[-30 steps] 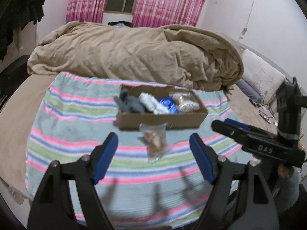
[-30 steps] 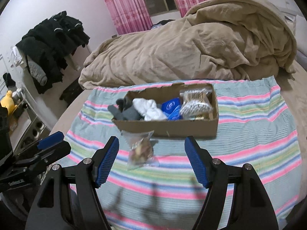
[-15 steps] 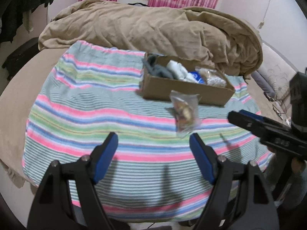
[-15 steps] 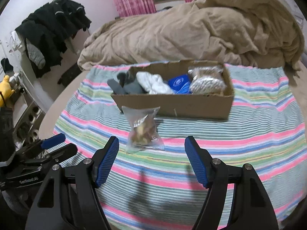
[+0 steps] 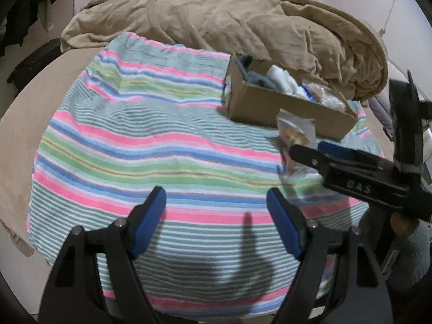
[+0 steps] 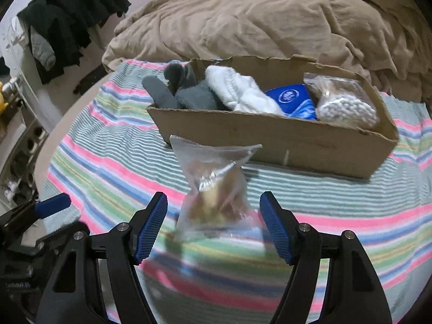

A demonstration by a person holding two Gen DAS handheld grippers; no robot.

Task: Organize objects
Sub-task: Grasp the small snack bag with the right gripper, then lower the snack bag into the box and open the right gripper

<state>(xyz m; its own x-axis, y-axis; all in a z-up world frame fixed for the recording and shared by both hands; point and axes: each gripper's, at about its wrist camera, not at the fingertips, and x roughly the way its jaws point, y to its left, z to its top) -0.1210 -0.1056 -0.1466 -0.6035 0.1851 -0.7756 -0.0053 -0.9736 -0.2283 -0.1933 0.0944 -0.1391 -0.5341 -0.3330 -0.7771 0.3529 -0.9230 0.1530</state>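
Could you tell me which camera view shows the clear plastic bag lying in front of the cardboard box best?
The right wrist view: the clear bag lies whole and central, just beyond the open right tongs. In the left wrist view the bag sits far right, blurred and partly hidden behind the right tongs.

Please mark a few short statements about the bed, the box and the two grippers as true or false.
1. The clear bag lies outside the cardboard box. True.
2. The right gripper is shut on the bag. False: its jaws stand open, the bag ahead of them.
3. The box is empty. False: it holds grey and white cloth items, a blue packet and a bag of white beads.
4. The left gripper holds nothing. True.
5. The box sits on a striped cloth. True.
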